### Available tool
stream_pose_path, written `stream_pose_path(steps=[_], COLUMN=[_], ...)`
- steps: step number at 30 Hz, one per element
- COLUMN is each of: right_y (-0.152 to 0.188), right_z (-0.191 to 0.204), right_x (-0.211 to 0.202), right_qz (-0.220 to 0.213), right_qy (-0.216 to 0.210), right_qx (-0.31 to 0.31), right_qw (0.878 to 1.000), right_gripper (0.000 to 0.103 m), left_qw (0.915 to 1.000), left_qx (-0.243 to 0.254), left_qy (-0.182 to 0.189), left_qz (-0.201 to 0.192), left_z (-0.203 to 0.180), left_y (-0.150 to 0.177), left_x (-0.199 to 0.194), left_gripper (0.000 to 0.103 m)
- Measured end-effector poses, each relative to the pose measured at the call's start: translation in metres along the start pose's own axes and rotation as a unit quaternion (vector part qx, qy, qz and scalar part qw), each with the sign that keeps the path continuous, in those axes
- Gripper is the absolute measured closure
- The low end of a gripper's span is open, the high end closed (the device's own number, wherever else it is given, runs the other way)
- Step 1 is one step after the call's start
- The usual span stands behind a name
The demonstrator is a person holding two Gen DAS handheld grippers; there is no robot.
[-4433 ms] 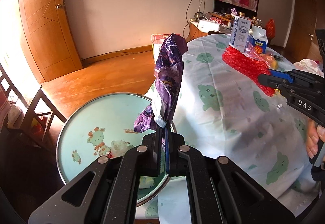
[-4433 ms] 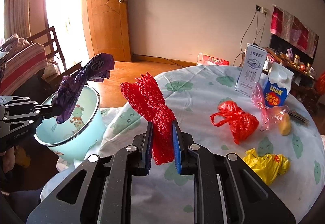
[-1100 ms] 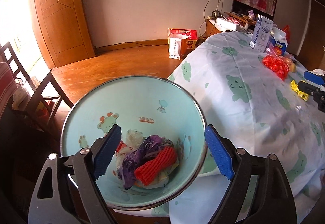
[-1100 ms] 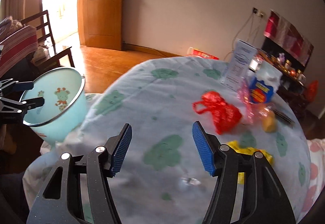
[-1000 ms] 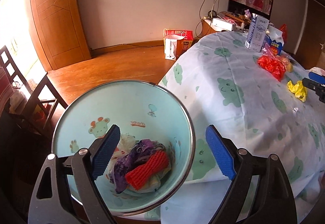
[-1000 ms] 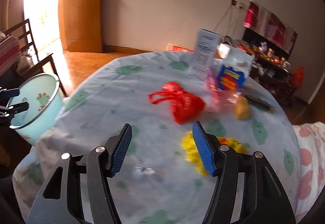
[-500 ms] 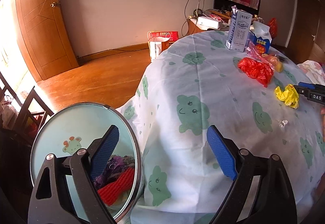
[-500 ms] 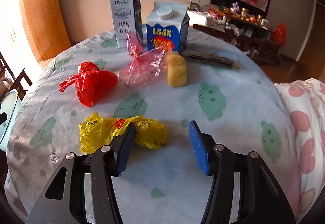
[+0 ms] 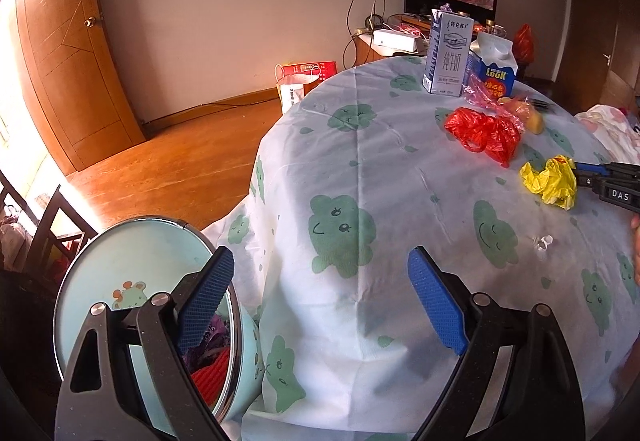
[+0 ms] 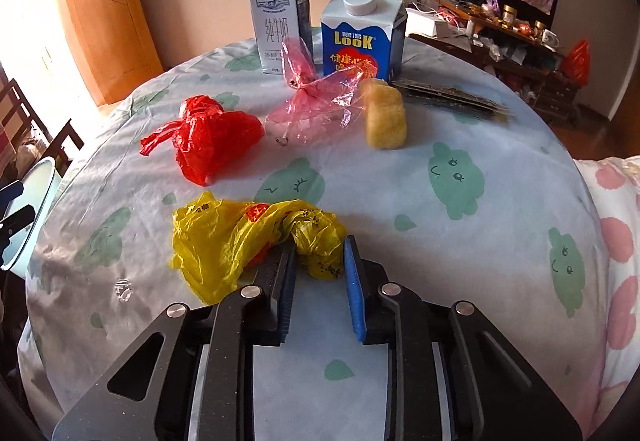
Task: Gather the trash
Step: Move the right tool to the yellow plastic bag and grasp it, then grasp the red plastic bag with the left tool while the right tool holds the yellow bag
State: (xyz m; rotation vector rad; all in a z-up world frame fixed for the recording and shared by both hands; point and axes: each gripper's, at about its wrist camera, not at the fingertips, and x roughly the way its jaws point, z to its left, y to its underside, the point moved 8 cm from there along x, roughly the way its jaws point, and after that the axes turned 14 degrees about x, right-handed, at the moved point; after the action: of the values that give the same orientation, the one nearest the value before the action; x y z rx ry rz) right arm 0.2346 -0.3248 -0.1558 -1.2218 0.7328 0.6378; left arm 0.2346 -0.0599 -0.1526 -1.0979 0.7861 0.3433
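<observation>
A crumpled yellow plastic bag (image 10: 240,237) lies on the green-printed tablecloth (image 10: 440,241). My right gripper (image 10: 319,247) is closing on its near end, and both blue pads touch the bag. The left wrist view shows the same grip: the yellow bag (image 9: 550,179) at the tip of the right gripper (image 9: 600,177). My left gripper (image 9: 320,257) hangs open and empty over the table's near edge. The light-blue bin (image 9: 120,253) sits below it at the lower left, holding purple and red trash.
Behind the yellow bag lie a red plastic bag (image 10: 208,137), a pink transparent bag (image 10: 316,105) and a yellow spongy lump (image 10: 386,117). A tall milk carton (image 10: 280,21) and a blue LOOK carton (image 10: 362,37) stand further back. A small clear wrapper (image 10: 122,291) lies at the left.
My right gripper swung across the table to the yellow bag and its jaws narrowed around it. My left gripper, still open, moved from above the bin to the table's edge.
</observation>
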Motion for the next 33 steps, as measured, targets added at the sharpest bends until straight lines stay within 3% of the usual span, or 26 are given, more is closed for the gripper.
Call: stream_pose_path(steps=[5,11,18,24,27,29,33], right_y=[-0.001,-0.022,-0.033,-0.035,-0.034,-0.034,-0.035], right_z=[-0.005,-0.046,-0.092,-0.113,-0.115,-0.111,-0.100], right_x=[-0.010,-0.015,-0.019,-0.025,-0.025,-0.022,-0.021], right_qz=[-0.029,-0.066,-0.079,-0.080,-0.077,-0.075,-0.077], right_qy=[0.004,0.063,0.099,0.095,0.089,0.082,0.068], right_qx=[0.015,0.067,0.113,0.122,0.119,0.115,0.113], right_qw=[0.999,0.994,0.985,0.985,0.986,0.987,0.988], right_gripper=[0.080,0.080,0.079,0.079,0.079,0.079,0.079], left_qw=[0.9999,0.9986,0.9953,0.9925,0.9904,0.9876,0.9867], left_qx=[0.017,0.045,0.084,0.101,0.107,0.114,0.115], left_qy=[0.005,0.024,0.045,0.067,0.088,0.107,0.114], left_qz=[0.001,-0.010,-0.016,-0.013,0.000,0.012,0.014], left_z=[-0.016,-0.051,-0.102,-0.133,-0.144,-0.152,-0.151], left_y=[-0.018,-0.058,-0.107,-0.136,-0.137,-0.134,-0.128], left_x=[0.008,0.021,0.050,0.073,0.085,0.092,0.091], left_gripper=[0.015,0.015,0.015,0.018,0.040,0.081,0.092])
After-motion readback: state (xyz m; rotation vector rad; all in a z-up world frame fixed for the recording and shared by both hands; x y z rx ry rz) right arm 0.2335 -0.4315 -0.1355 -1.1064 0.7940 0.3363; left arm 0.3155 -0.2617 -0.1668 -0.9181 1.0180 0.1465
